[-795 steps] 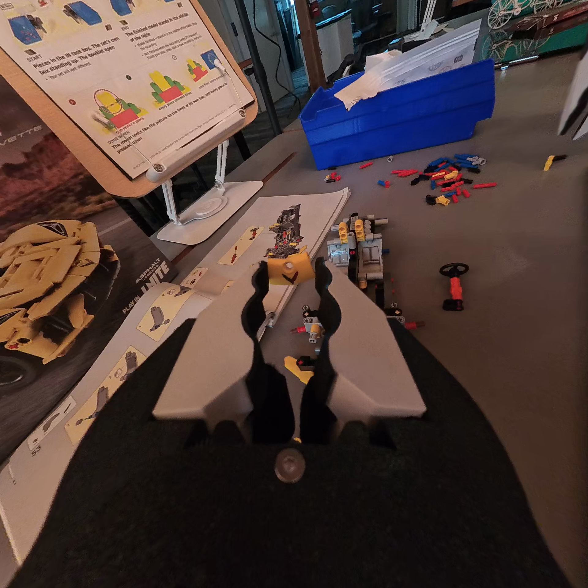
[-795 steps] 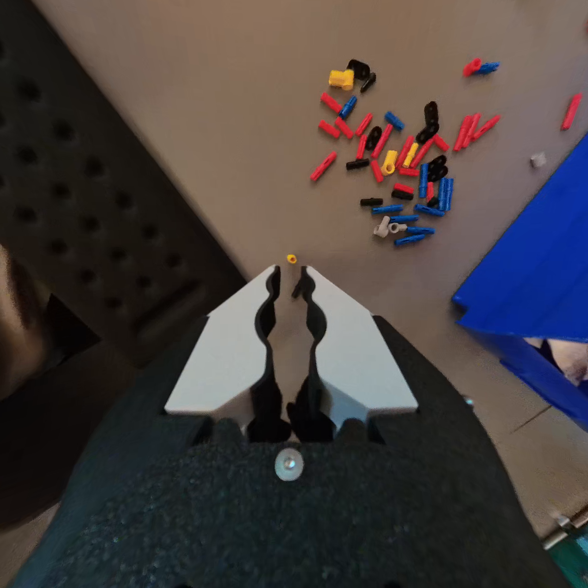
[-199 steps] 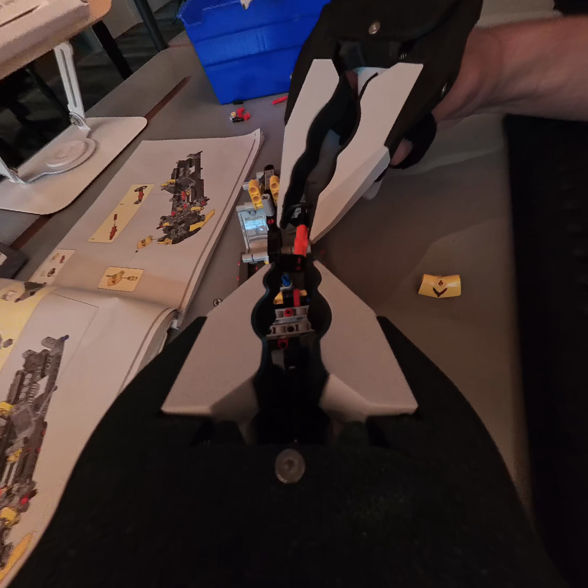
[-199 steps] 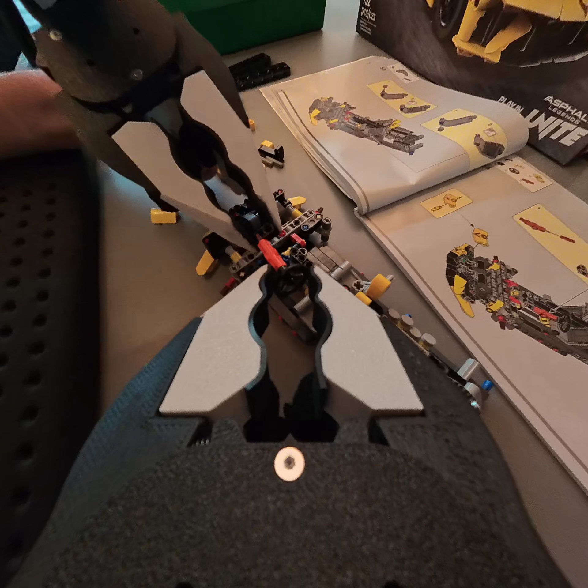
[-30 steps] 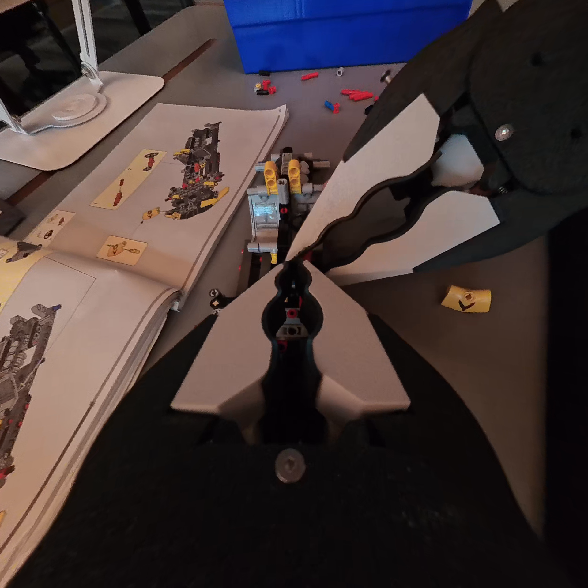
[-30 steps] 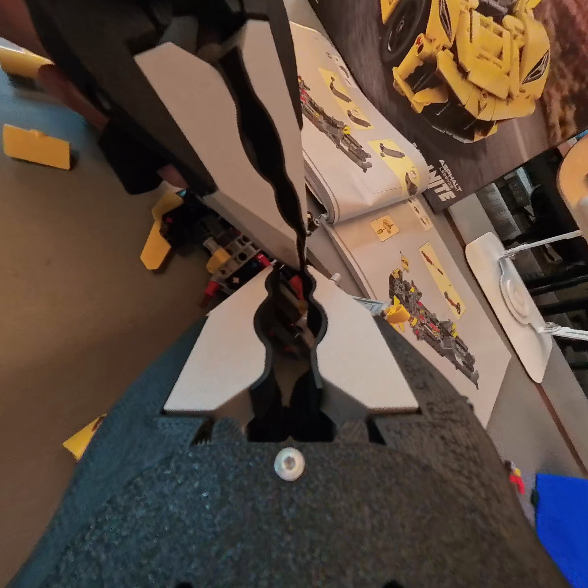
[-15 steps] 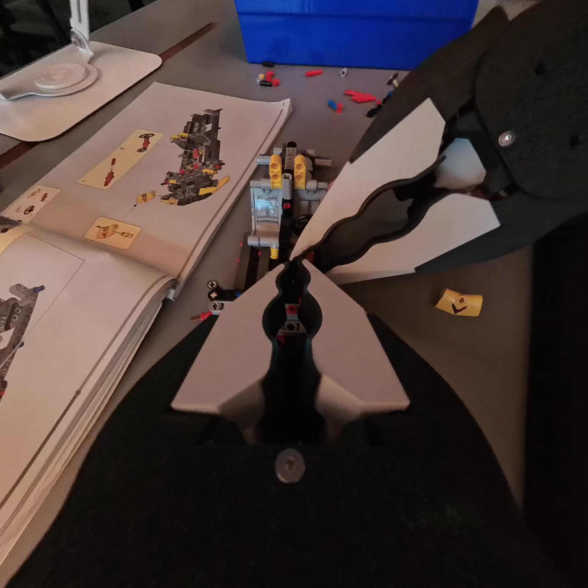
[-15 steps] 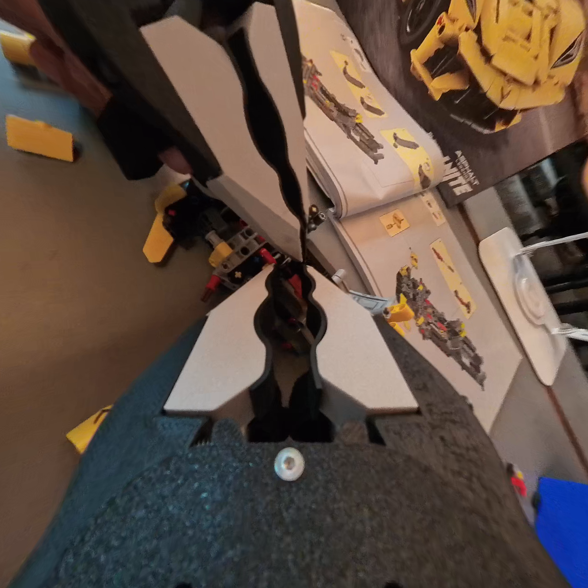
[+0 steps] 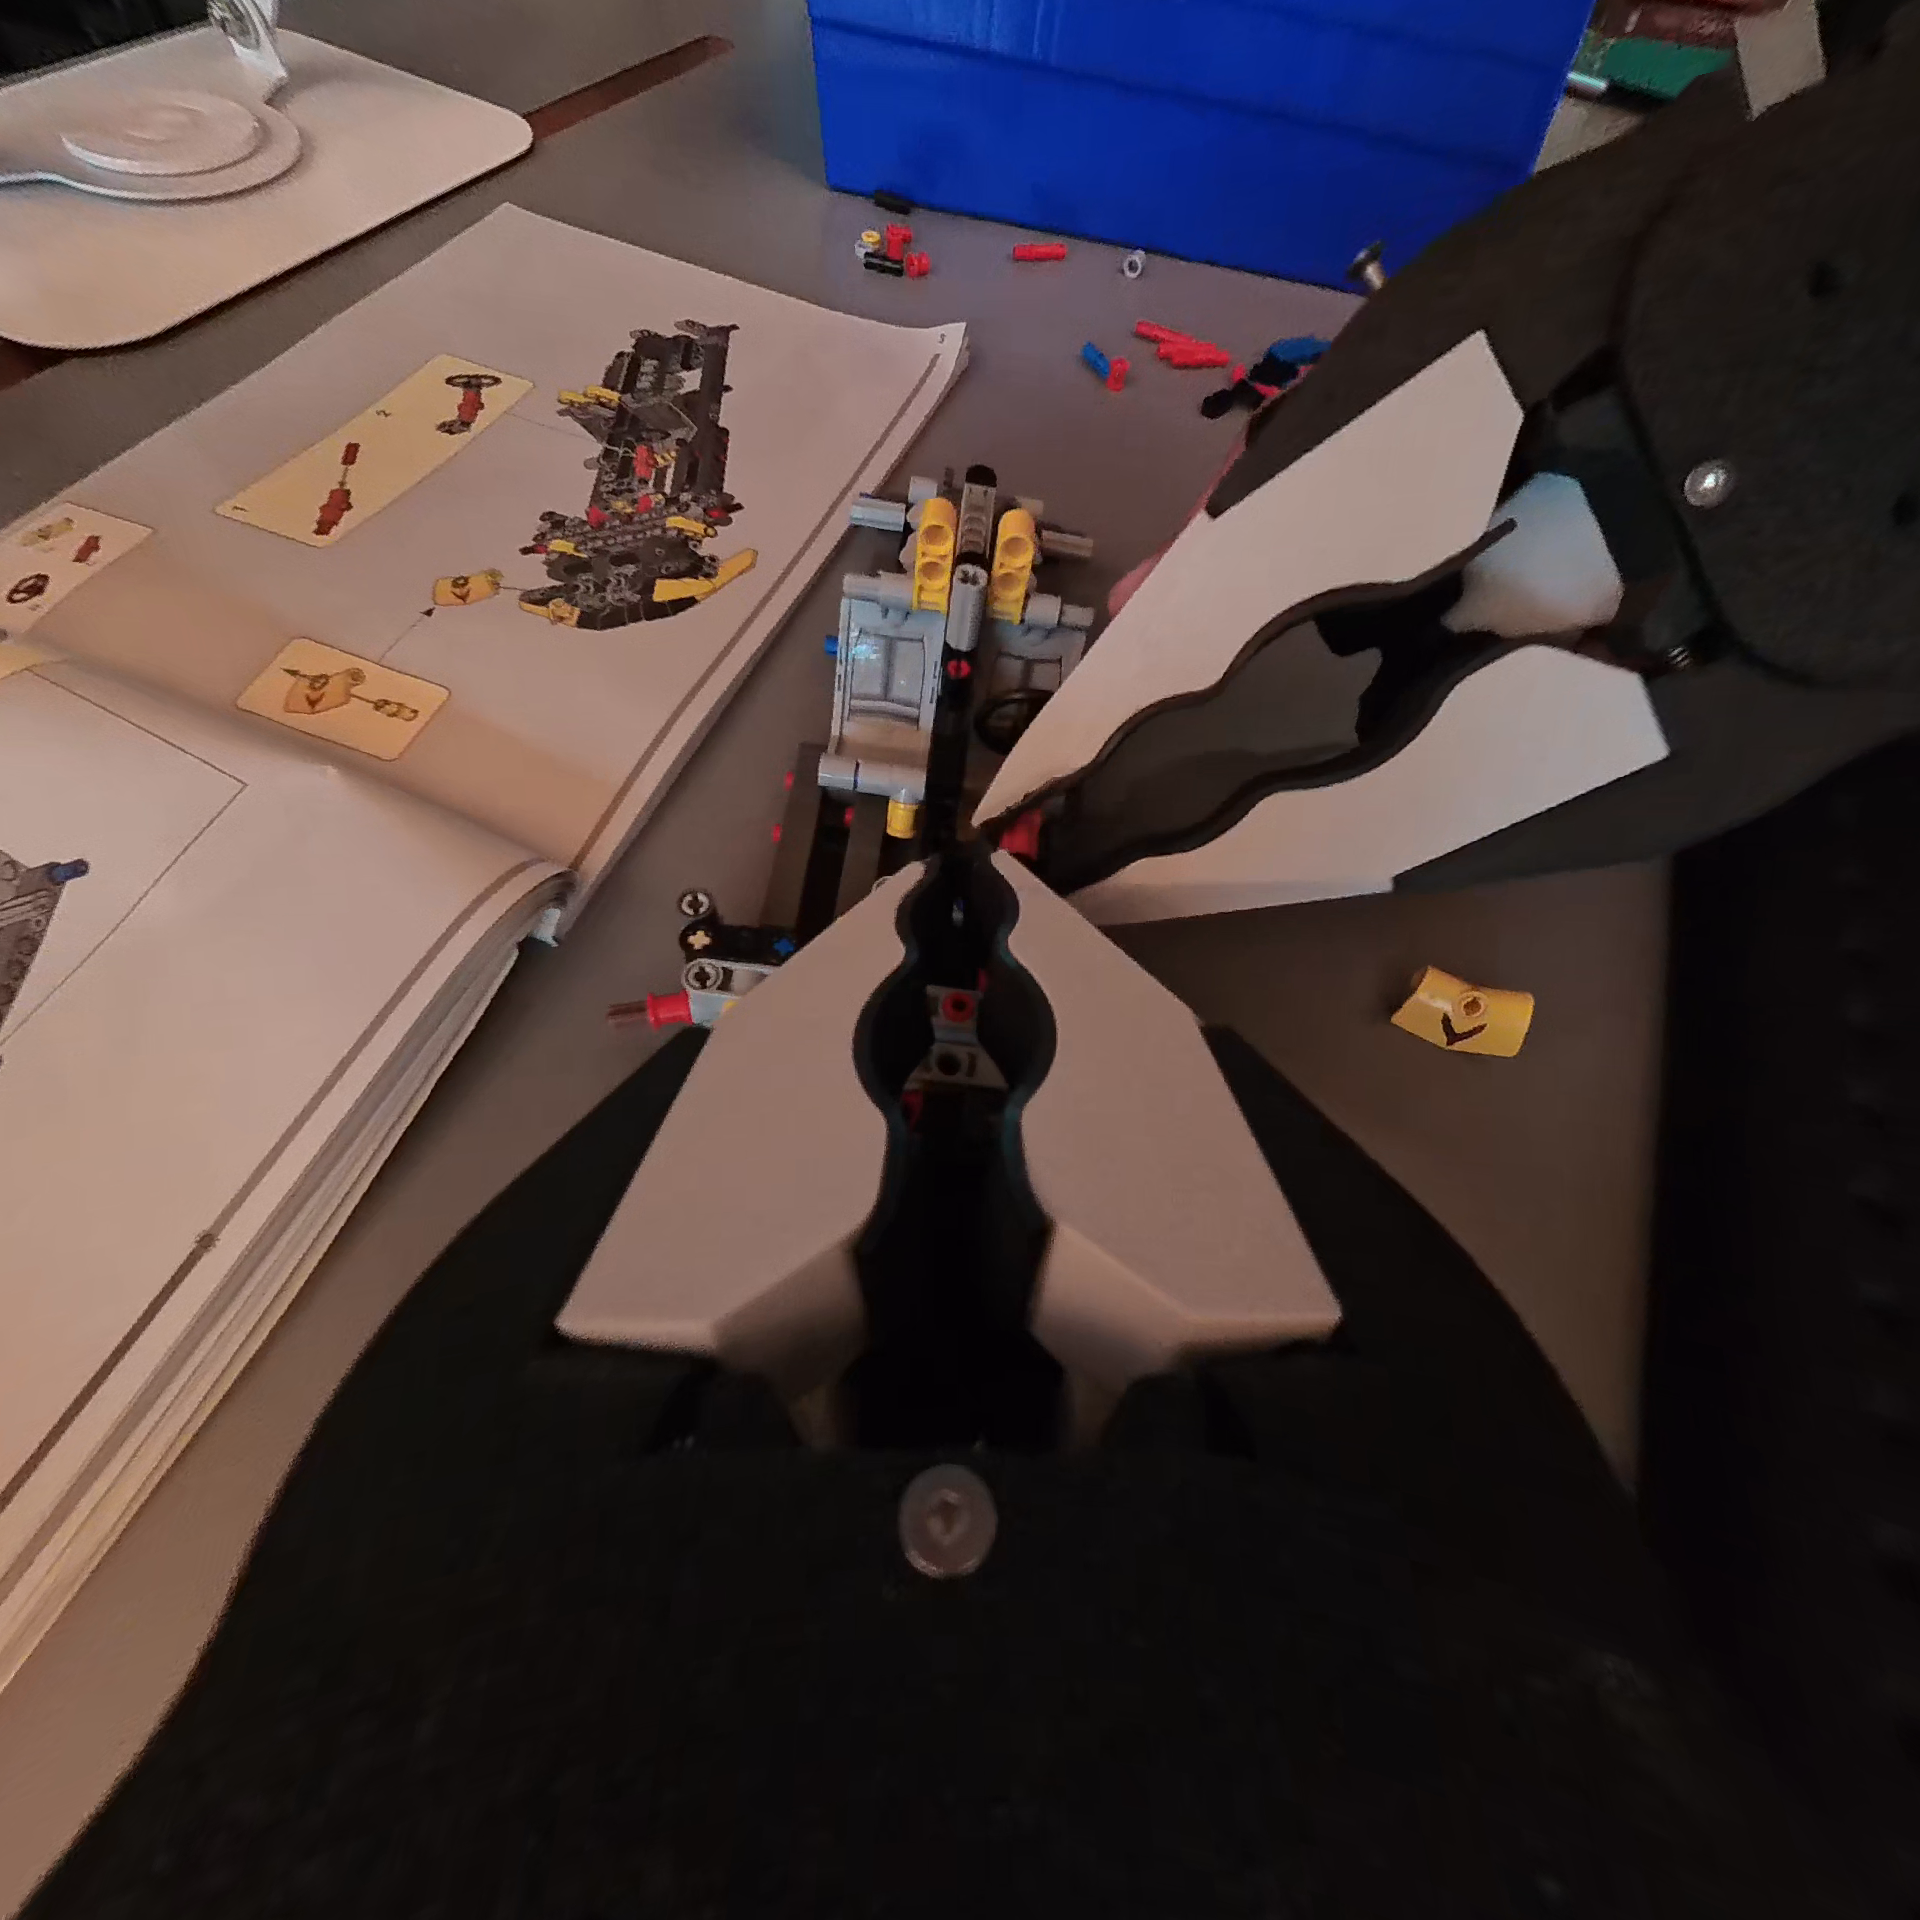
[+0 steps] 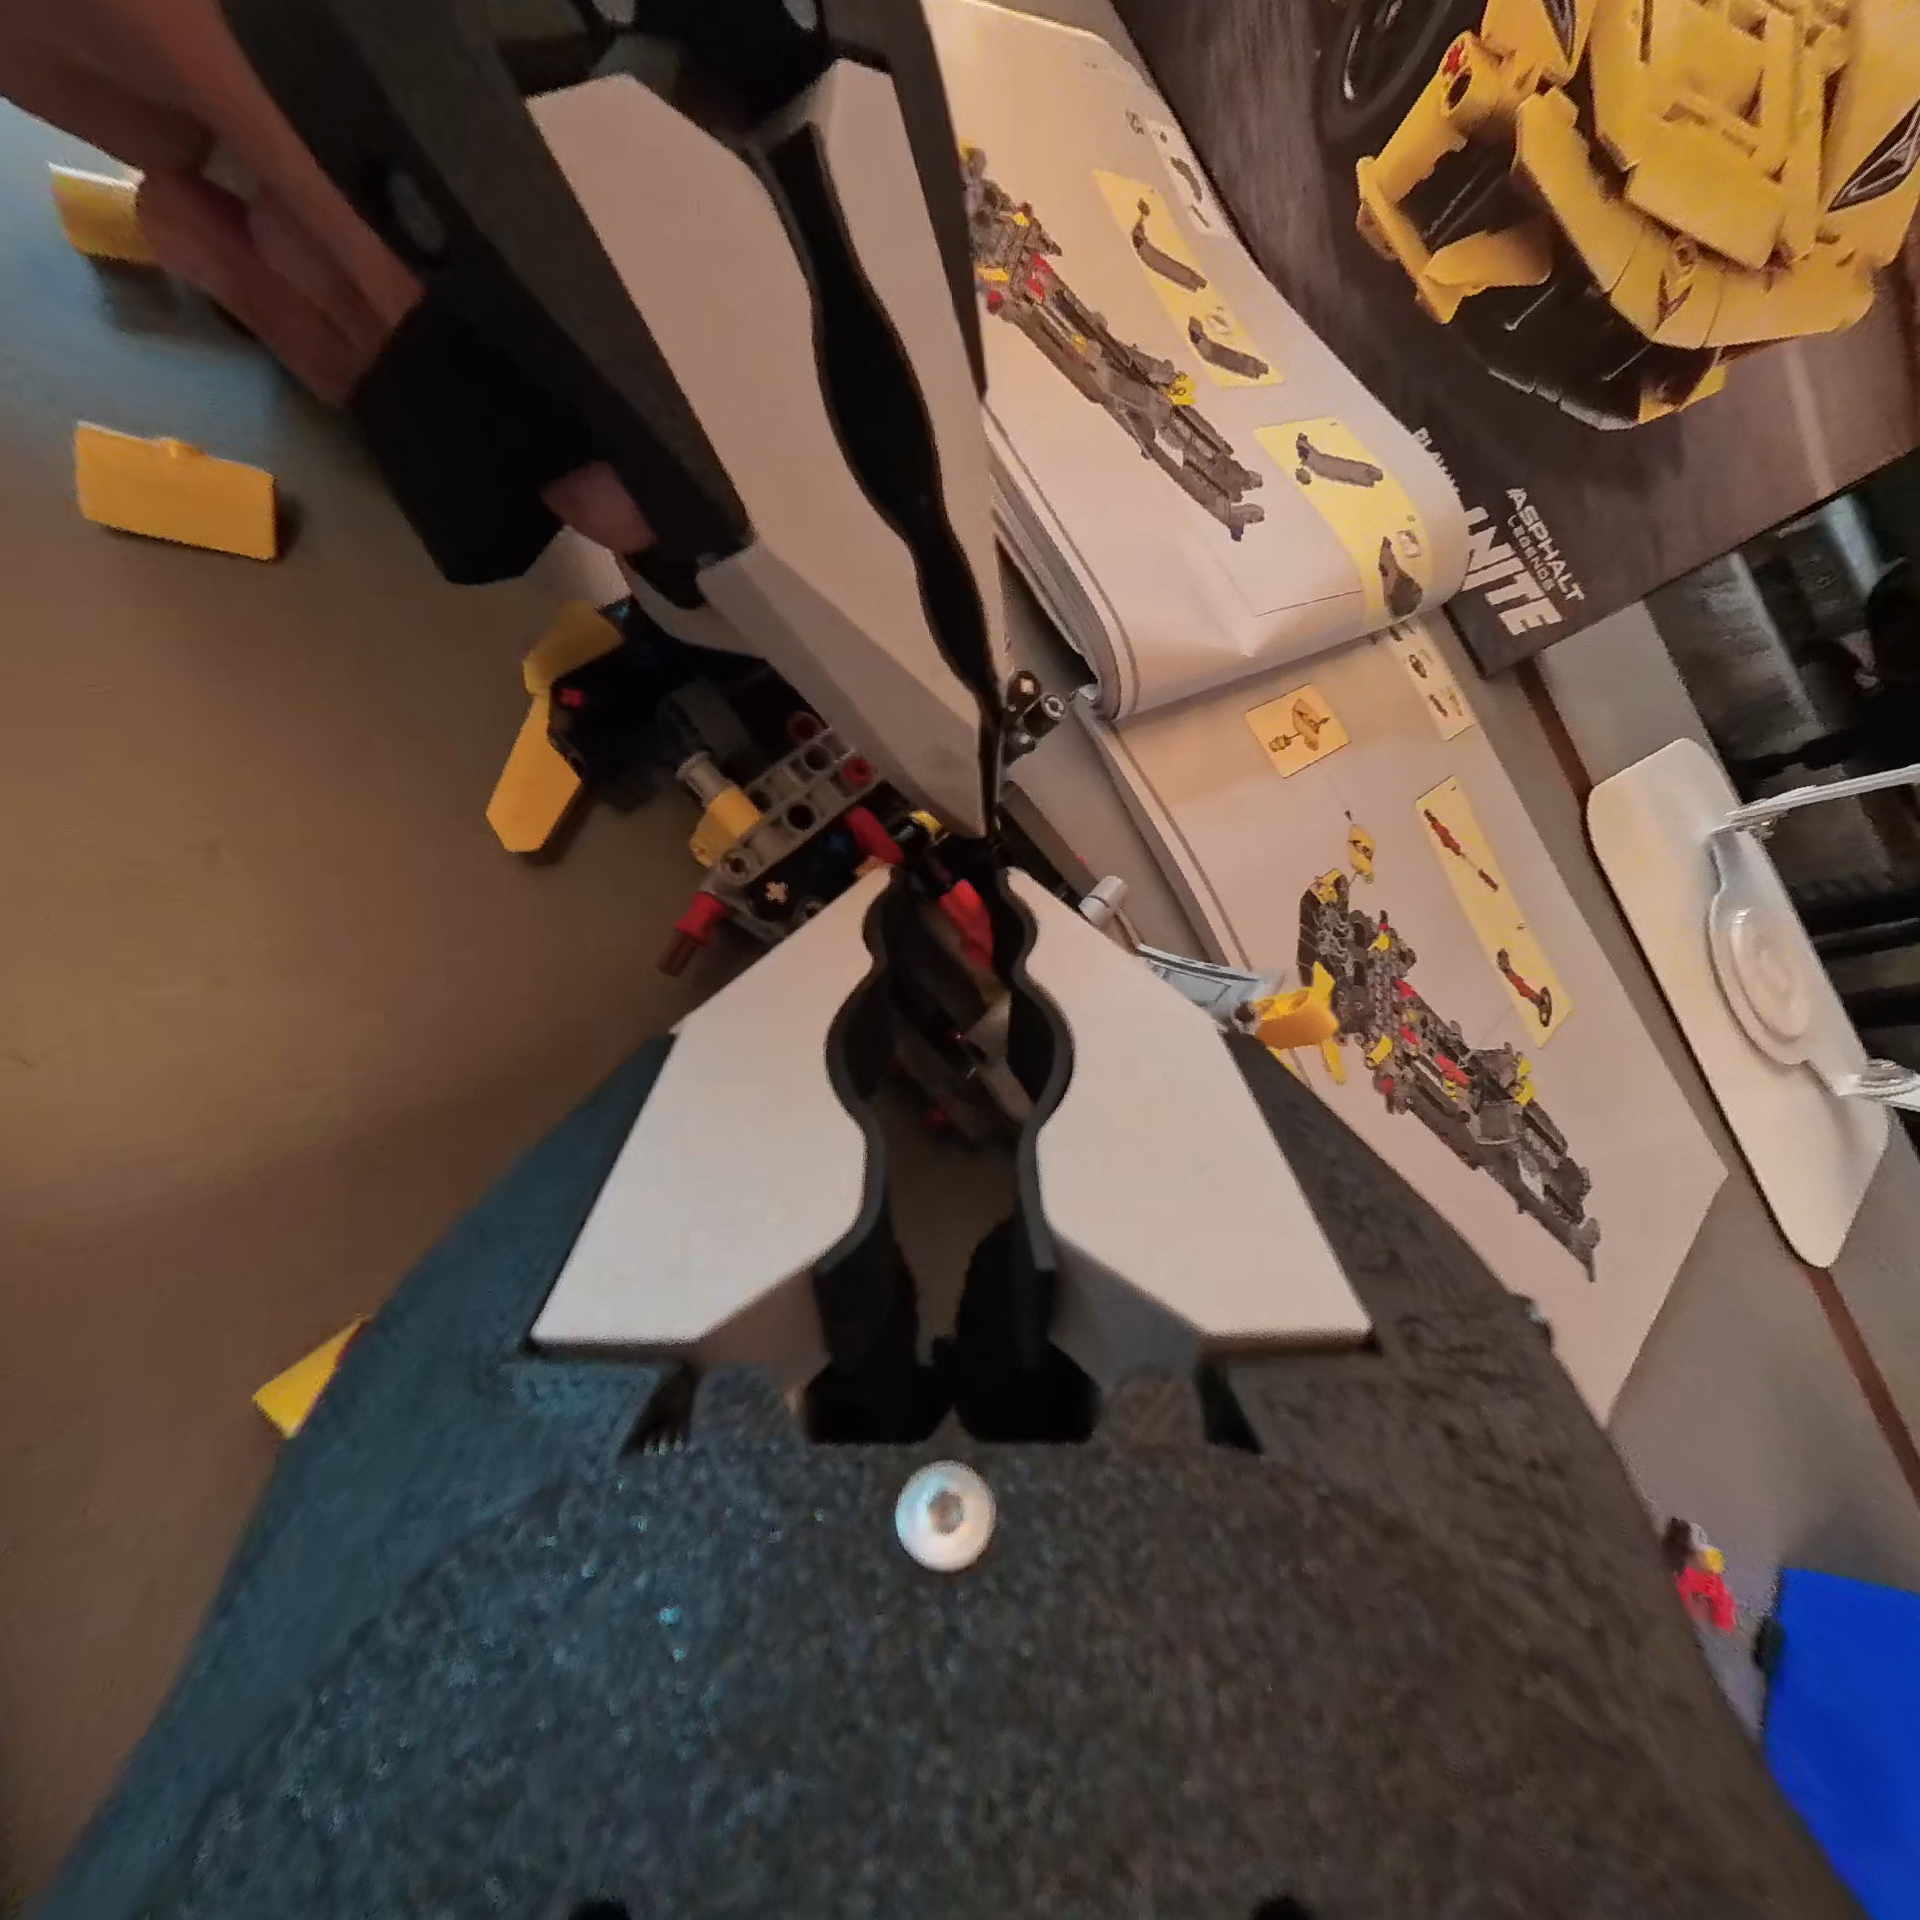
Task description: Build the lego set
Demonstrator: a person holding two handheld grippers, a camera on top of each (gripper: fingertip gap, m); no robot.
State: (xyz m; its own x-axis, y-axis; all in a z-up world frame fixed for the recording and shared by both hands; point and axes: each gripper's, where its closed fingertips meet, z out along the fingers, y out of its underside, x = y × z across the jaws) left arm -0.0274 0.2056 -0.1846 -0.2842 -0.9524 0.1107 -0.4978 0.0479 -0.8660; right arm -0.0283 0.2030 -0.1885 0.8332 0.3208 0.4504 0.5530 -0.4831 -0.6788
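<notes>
With both grippers' tips nipped narrow on the chassis [image 9: 935, 665], left gripper [image 9: 958, 883] bracing and right gripper [image 10: 951, 894] seating the red pin [image 10: 966, 914], next needs a straight push.

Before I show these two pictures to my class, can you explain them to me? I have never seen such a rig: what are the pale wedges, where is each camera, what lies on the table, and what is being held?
No robot arm is here: a person holds a hand gripper in each hand, and each carries a camera looking forward along its two pale fingers. So each picture shows its own gripper at the bottom and the other one farther off.

In the left wrist view, the left gripper sits at the bottom, its tips closed on the part-built Lego car chassis. The right gripper comes in from the right. In the right wrist view, the right gripper's jaws stand nearly closed around a red piece on the chassis; whether they grip it is unclear.

On the grey table lie an open instruction booklet, a blue bin, scattered small pins and a loose yellow curved piece. The set's box stands behind.
</notes>
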